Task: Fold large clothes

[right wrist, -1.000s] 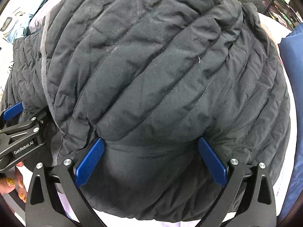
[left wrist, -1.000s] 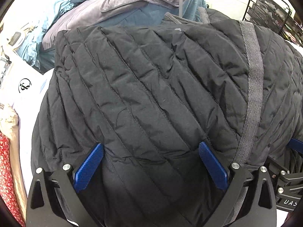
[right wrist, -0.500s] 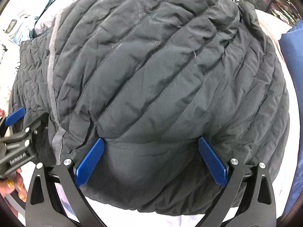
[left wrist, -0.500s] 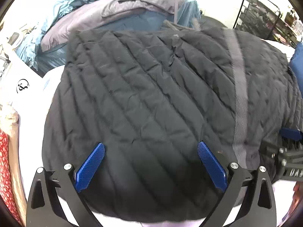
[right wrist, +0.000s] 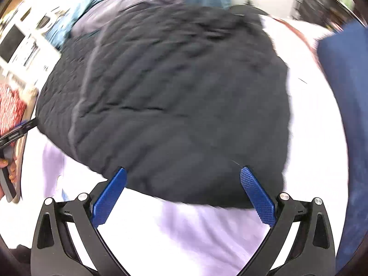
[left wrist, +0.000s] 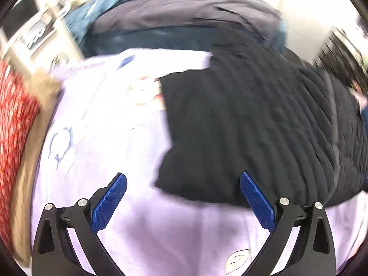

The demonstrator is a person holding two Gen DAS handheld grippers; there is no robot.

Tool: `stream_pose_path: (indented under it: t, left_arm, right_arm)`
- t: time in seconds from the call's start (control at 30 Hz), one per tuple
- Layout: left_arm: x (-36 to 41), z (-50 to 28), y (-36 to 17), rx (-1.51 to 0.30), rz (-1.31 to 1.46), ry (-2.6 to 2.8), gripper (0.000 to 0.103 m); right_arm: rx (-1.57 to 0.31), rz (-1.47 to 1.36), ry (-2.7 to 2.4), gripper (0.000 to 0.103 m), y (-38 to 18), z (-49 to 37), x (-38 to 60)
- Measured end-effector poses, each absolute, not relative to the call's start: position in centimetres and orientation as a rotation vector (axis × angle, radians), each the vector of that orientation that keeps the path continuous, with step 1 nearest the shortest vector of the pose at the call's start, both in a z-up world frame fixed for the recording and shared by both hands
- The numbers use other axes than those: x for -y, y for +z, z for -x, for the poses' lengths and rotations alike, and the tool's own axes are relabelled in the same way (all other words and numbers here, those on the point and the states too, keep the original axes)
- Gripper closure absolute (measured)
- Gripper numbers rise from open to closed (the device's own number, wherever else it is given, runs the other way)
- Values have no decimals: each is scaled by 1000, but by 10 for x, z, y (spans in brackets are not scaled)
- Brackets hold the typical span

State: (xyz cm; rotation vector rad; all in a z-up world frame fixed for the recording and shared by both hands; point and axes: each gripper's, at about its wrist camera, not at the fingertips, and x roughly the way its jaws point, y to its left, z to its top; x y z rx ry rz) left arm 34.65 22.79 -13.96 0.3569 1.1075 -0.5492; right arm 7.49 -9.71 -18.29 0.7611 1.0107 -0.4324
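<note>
A black quilted jacket [left wrist: 253, 124] lies folded in a bundle on a pale lilac sheet [left wrist: 110, 124]. In the left wrist view it fills the right half; my left gripper [left wrist: 182, 197] is open and empty, hovering off its near left corner. In the right wrist view the jacket [right wrist: 174, 101] fills the centre, with a grey tape strip down its left side. My right gripper [right wrist: 182, 195] is open and empty, just off the jacket's near edge. The left gripper also shows at the left edge of the right wrist view [right wrist: 18, 133]. Both views are motion-blurred.
A pile of blue and grey clothes [left wrist: 161, 18] lies behind the jacket. A red patterned cloth [left wrist: 13, 119] is at the left. A dark blue garment [right wrist: 345, 115] lies to the right. A black wire rack [right wrist: 322, 4] stands at the far right.
Both grippers have pulled back off the jacket, which now lies free on the sheet. The left gripper has also swung left, so bare sheet shows between its fingers.
</note>
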Motion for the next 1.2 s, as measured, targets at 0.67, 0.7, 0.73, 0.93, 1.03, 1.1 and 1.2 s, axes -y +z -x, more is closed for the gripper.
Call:
stream_pose_path:
  t: [0.67,0.7,0.73,0.93,1.03,1.1,1.2]
  left_arm:
    - [-181,-424,-172,-1323,-222,-754,6]
    - [-178,-425,-174,-1325,-236,-758,5]
    - [-177,-425,-176,-1329,-245,-760,5]
    - [-177,-435,-190,-1384,-187,-782,5]
    - [-176,-438,-194,-1400,-188,-798,5]
    - [-174,-442,-196,-1402,-207,-814,5]
    - [-164,-449,-201,-1413,-209,-827,5]
  right_arm:
    - [-812,-1233,-412,6,-219,-6,177]
    - [-818,-1235,-416,6,-221,-11,181]
    - [-819,-1242,-417,6,-224,-10,184]
    - [-808,-1291,-377,6,-243,-19,199]
    - [-822,-1286,-359,6,-251,-27,204]
    - [-819,-1307,-345,6,-258,-31,208]
    - [-799,-1322,-329,6,-261,-35,211]
